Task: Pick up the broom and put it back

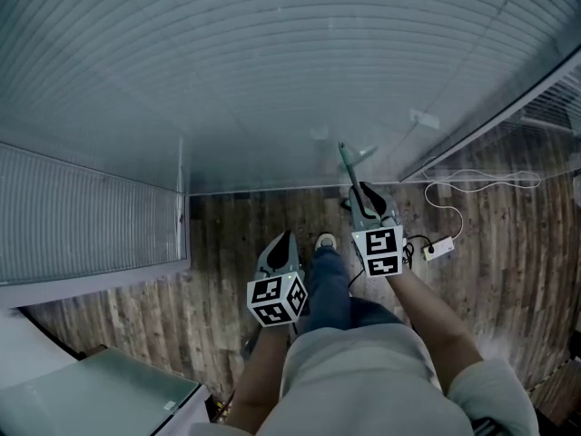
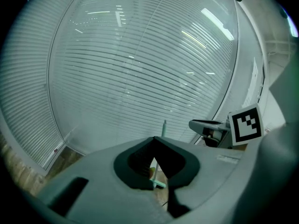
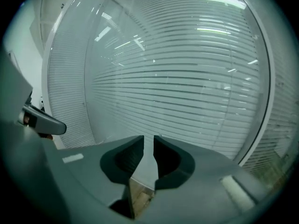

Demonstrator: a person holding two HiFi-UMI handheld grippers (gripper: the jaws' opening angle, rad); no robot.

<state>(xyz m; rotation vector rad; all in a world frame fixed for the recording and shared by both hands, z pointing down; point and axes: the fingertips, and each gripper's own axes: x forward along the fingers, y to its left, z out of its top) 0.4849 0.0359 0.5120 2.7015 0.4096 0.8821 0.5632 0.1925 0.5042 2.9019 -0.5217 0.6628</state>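
The broom's thin green handle (image 1: 346,160) stands upright against the striped glass wall, just beyond my right gripper (image 1: 366,193). In the left gripper view the same broom handle (image 2: 164,127) rises behind my left gripper (image 2: 153,139), and a pale green part of it shows low in the hollow between the jaws. The left jaws meet at their tips with nothing gripped. My right gripper (image 3: 148,139) has a narrow gap between its jaws; only wall and floor show through it. It does not hold the broom. The right gripper (image 2: 198,124) also appears to the right of the handle.
A frosted, striped glass wall (image 1: 272,80) fills the space ahead and meets the wooden floor (image 1: 218,234). A white power strip (image 1: 438,249) with a looping cable lies on the floor at right. A grey cabinet top (image 1: 100,393) sits at lower left. The person's shoe (image 1: 325,242) is between the grippers.
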